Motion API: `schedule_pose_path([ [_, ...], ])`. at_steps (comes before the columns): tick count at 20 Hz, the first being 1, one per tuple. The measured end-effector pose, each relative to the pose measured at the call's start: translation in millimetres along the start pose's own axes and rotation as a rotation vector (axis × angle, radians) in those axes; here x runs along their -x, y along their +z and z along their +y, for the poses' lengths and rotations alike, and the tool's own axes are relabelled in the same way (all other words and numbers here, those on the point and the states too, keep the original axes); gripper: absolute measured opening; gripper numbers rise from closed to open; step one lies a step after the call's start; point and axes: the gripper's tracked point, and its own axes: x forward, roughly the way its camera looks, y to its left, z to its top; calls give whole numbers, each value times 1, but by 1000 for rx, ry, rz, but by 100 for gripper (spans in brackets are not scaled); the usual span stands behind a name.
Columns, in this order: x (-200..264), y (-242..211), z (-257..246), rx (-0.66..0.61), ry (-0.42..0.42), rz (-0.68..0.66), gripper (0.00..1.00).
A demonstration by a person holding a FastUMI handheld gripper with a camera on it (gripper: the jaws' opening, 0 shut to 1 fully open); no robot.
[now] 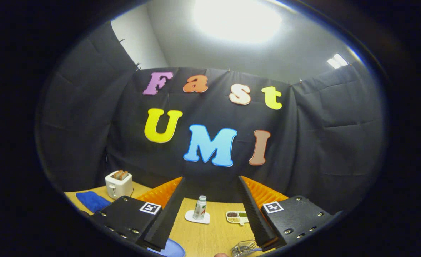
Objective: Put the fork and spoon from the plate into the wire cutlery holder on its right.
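1. Gripper point(210, 214): the fingers are spread wide apart, with nothing between them. It is held high and looks level across the light wooden table point(214, 239).
2. Wire cutlery holder point(244, 248): a silver wire basket at the near table edge, just below the right fingertip. A thin metal piece is seen inside it, but fork vs. spoon cannot be told.
3. Blue round plate point(171, 250): a slice is seen at the near edge, under the left fingertip, left of the holder. Its contents are hidden, so it cannot be told whether cutlery remains on it.
4. Stage: the scene fits one utensil delivered w/ one pending, or both delivered. No move is prescribed.
5. Handling (judged): metal cutlery is stiff, light and slippery. A grip across the handle near mid-length is advised, since a flat handle tends to pivot.
6. Other items, mid-table beyond the fingers: a small white bottle point(200, 207) on a white coaster; a white divided dish point(237, 216).
7. Far left corner: a white toaster point(119, 184) w/ bread; a blue cloth point(92, 200).
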Motion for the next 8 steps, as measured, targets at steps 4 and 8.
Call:
schedule_pose_path([
  [4, 19, -13, 1, -94, -75, -21, 88],
  [8, 30, -46, 30, -148, -7, 94, 88],
])
